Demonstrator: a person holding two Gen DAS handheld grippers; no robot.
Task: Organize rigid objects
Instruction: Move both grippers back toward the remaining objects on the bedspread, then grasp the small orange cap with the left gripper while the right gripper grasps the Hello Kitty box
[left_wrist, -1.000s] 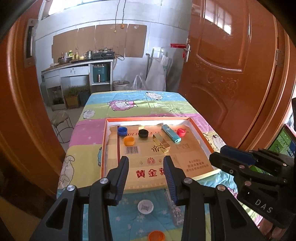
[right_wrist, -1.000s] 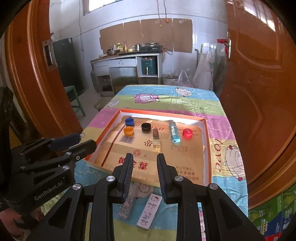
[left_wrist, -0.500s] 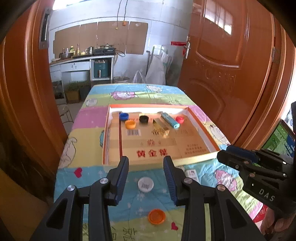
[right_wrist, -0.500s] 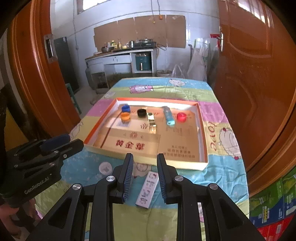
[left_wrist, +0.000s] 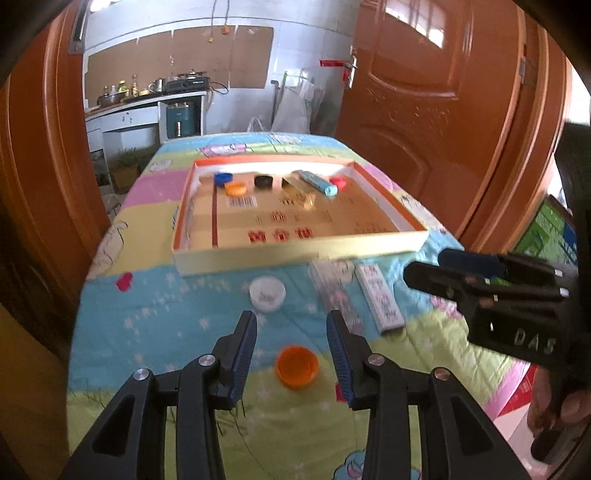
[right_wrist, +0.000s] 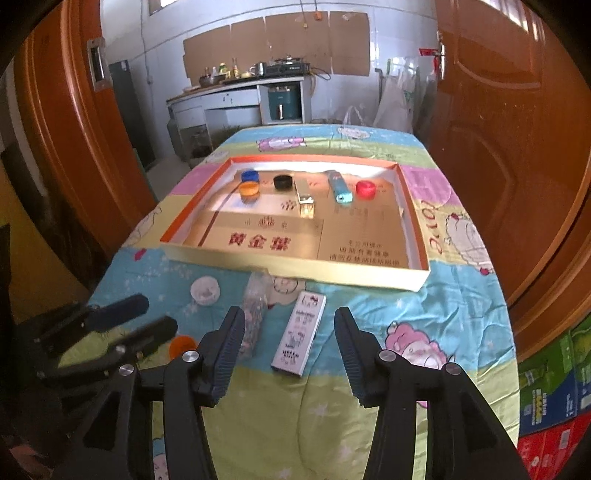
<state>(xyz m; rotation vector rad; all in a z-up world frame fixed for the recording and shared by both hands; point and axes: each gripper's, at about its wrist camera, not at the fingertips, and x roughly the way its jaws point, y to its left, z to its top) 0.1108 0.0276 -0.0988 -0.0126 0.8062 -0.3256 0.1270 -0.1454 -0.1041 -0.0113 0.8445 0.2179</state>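
Caps and small boxes lie loose on the cloth-covered surface (left_wrist: 155, 325), seemingly still waiting to join the sorted row inside the shallow cardboard tray (left_wrist: 295, 254) beyond both claws. The left claw (left_wrist: 291, 350) has its jaws opening with nothing pressed between them; the orange bottle cap (left_wrist: 296, 366) sits on the cloth in the gap, just ahead of the blue ribbed pads, so it looks lined up for a pick. Ahead and slightly left of this claw lies a white cap (left_wrist: 266, 293), round and smooth like the orange one. To its right, a clear, glittery wrapped packet (right_wrist: 255, 314) lies just off the left finger of the right claw (right_wrist: 290, 343), whose jaws are also opening and empty. Between those fingers rests a slim white printed box (right_wrist: 300, 338), hard-edged and rectangular, its long side running along the fingers, which should suit a pinch across its narrow width.
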